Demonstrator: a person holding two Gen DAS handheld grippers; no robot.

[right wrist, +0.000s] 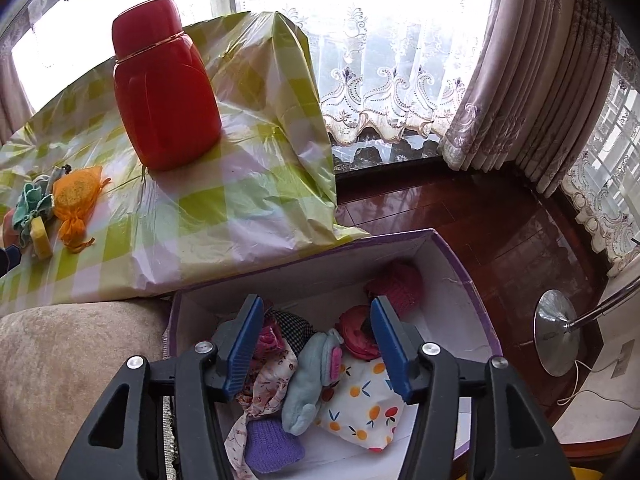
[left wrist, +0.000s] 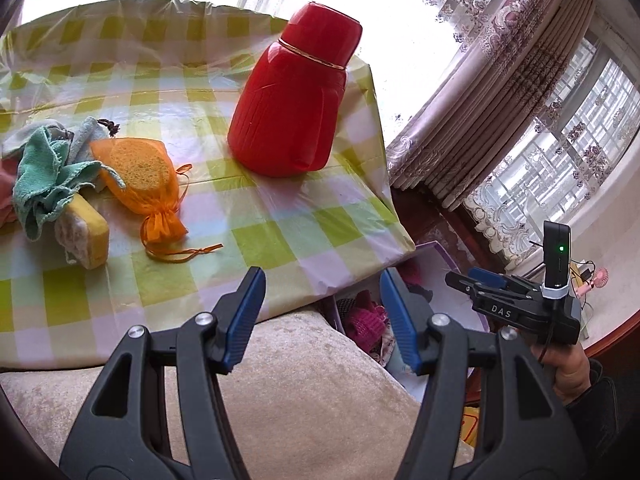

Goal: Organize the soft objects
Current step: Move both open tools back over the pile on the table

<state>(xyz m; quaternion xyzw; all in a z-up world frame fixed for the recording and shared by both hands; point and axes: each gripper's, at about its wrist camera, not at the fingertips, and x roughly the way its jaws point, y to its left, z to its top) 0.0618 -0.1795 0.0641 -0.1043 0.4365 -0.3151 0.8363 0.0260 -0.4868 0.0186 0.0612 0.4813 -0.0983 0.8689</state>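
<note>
On the checked tablecloth (left wrist: 248, 236) lie an orange mesh pouch (left wrist: 140, 176) with a sponge inside, a green cloth (left wrist: 44, 176), a yellow sponge (left wrist: 86, 236) and a grey cloth (left wrist: 86, 132), at the left. They also show in the right wrist view: pouch (right wrist: 76, 200), green cloth (right wrist: 30, 204). My left gripper (left wrist: 322, 316) is open and empty, over the table's near edge. My right gripper (right wrist: 316, 336) is open and empty above a purple-rimmed white box (right wrist: 452, 256) that holds several soft items: a light blue plush (right wrist: 316, 372), a fruit-print fabric (right wrist: 360, 408), a pink knit (right wrist: 400, 284).
A tall red flask (left wrist: 288, 100) stands on the table near its right edge; it also shows in the right wrist view (right wrist: 164, 92). A beige cushion (left wrist: 260, 392) lies below the table edge. Curtains (left wrist: 500, 100), wooden floor (right wrist: 480, 232) and a lamp base (right wrist: 558, 332) lie to the right.
</note>
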